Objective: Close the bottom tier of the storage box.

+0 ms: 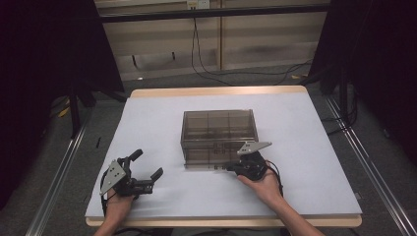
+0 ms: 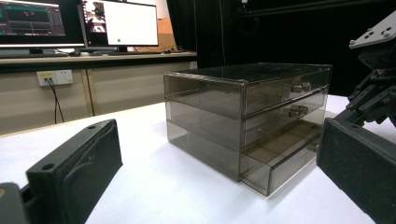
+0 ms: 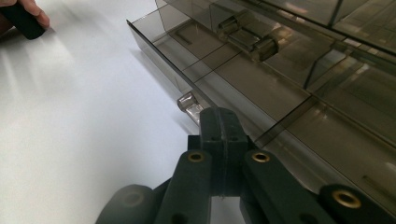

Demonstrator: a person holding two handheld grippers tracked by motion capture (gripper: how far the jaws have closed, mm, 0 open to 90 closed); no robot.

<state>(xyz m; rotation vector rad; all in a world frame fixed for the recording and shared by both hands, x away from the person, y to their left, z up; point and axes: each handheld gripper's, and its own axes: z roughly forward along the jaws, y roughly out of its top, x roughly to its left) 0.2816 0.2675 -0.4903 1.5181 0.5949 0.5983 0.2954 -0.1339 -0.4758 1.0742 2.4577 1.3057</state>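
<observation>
We note the right gripper (image 3: pixel 219 122) with its fingers (image 3: pixel 211 140) pressed together at the front of the bottom drawer (image 3: pixel 261 88) of the smoked clear drawer box, pulled partly out. The drawer's clear handle (image 3: pixel 189 103) lies just at the fingertips; whether it is pinched we cannot tell. White desk (image 3: pixel 84 140) below. A fingertip on a black part (image 3: pixel 23 18) sits top left.
</observation>
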